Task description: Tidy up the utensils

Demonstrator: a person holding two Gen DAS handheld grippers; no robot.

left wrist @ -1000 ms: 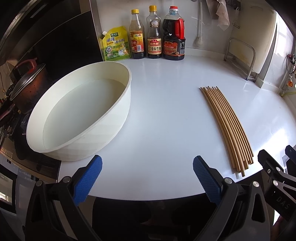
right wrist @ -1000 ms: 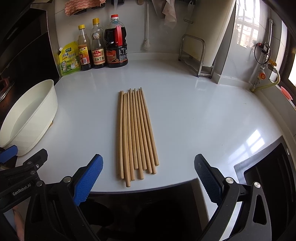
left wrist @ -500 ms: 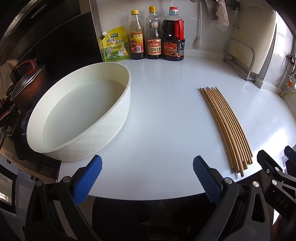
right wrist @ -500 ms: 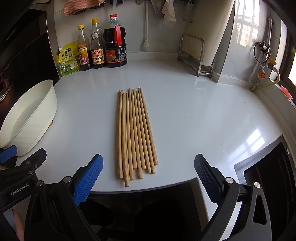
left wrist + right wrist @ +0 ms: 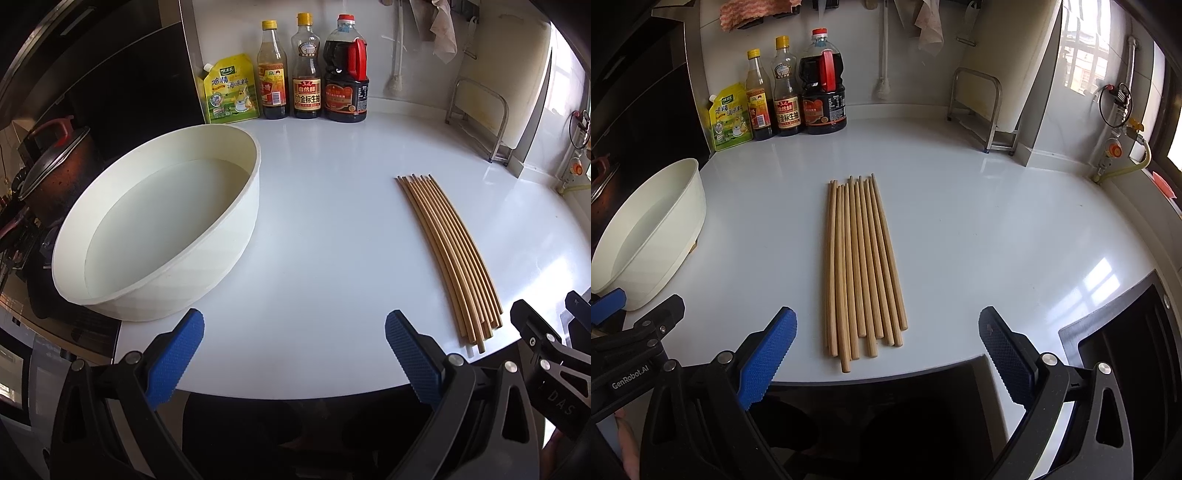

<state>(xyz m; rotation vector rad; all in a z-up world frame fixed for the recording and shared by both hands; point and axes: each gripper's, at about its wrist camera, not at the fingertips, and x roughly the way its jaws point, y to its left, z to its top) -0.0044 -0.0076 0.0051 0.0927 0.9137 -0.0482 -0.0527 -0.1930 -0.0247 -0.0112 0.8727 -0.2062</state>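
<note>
Holding both tools at the near edge of the white countertop [image 5: 979,221], you have nothing gripped in either one. Your right gripper [image 5: 887,334] shows its blue-padded fingers [image 5: 768,356] spread wide at the bottom of the right wrist frame, and the bundle of wooden chopsticks [image 5: 860,266] lies flat on the counter just beyond the gap, slightly left of frame centre, their thick ends nearest you and uneven, the tips pointing toward the back wall. Your left gripper [image 5: 294,343] is likewise spread wide and empty at the bottom of its frame; from there the chopsticks [image 5: 450,251] sit in the right half, well apart from the white round basin [image 5: 159,221] filling the left half. The basin appears to hold clear water. Along the back wall, upper centre of the left wrist frame, stand a yellow seasoning pouch [image 5: 229,90], two yellow-capped sauce bottles [image 5: 272,74] and a large dark soy sauce jug [image 5: 346,74] with a red handle. A metal rack [image 5: 982,110] stands at upper right of the right wrist frame.
</note>
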